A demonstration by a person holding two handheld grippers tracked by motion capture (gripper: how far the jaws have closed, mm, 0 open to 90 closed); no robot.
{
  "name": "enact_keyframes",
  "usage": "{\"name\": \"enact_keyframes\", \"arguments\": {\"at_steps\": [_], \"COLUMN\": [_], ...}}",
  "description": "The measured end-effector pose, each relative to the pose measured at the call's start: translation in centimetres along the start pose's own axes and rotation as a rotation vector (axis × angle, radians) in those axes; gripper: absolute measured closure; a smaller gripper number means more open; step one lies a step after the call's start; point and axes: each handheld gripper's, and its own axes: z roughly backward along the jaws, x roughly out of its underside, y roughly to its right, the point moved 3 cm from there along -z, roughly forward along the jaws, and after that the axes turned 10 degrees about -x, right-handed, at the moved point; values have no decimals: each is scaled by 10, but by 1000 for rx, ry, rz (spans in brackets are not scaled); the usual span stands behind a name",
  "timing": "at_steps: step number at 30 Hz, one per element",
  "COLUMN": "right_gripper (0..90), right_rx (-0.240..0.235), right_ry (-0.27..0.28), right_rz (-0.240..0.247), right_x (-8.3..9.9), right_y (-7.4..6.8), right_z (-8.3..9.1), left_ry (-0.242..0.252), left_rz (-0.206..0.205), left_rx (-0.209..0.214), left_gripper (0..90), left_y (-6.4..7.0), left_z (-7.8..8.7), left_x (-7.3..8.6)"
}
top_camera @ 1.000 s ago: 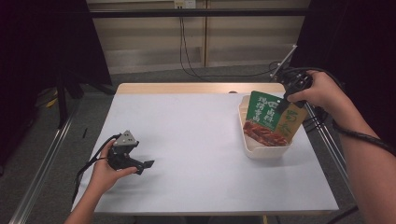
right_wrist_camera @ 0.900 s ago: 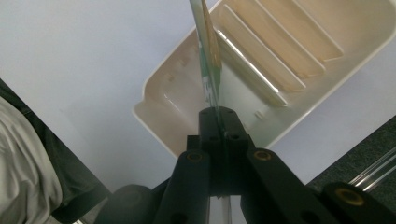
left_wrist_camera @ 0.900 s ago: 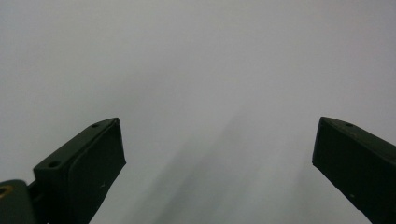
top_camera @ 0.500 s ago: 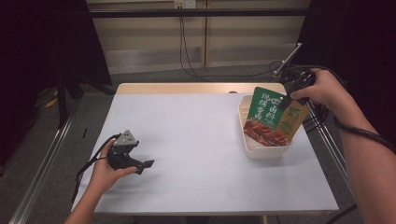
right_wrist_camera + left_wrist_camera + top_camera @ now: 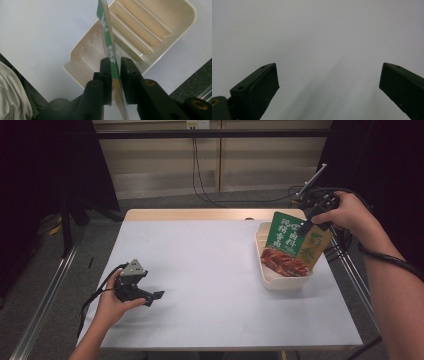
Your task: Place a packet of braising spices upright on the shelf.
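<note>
A green and yellow food packet (image 5: 292, 245) with a picture of red meat hangs upright over a cream plastic tray (image 5: 280, 279) at the table's right side. My right gripper (image 5: 306, 224) is shut on the packet's top edge. In the right gripper view the packet (image 5: 108, 37) is seen edge-on, pinched between the two black jaws of the right gripper (image 5: 115, 61), with the ribbed tray (image 5: 140, 27) below it. My left gripper (image 5: 154, 296) rests low on the table at the left, held by a hand. Its jaws stand wide apart over bare white tabletop (image 5: 317, 37), so this left gripper (image 5: 329, 77) is open and empty.
The white table (image 5: 210, 270) has a wooden far edge. A metal rail (image 5: 45, 295) runs along the floor at the left. Cables (image 5: 205, 180) hang behind the table, and a tripod-like stand (image 5: 345, 265) is at the right edge.
The right gripper has shifted the packet slightly right and up over the tray. The left gripper has stayed in place.
</note>
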Motion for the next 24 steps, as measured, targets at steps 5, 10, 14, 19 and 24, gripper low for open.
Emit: {"name": "enact_keyframes", "arguments": {"at_steps": [5,10,14,19,24], "right_gripper": [626,513,382,310,282], "right_rx": [17,50,53,74,72], "right_ry": [19,28,45,39,40], "right_rz": [-9,-8,-4,5,5], "right_x": [-3,-6,-8,-6,-5], "right_y": [-4,-8,-13,-23,-31], "right_z": [6,14,22,26,30], "left_ry": [-4,-2,-17,-14,-4], "left_rz": [-6,-15,-2,-14,-16], "left_rx": [-2,-11,-3,2,7], "left_gripper": [21,21,21,21,21], "left_y": [0,-1,0,0,0], "left_z": [0,1,1,-1,-1], "left_x": [0,0,-2,-3,-6]}}
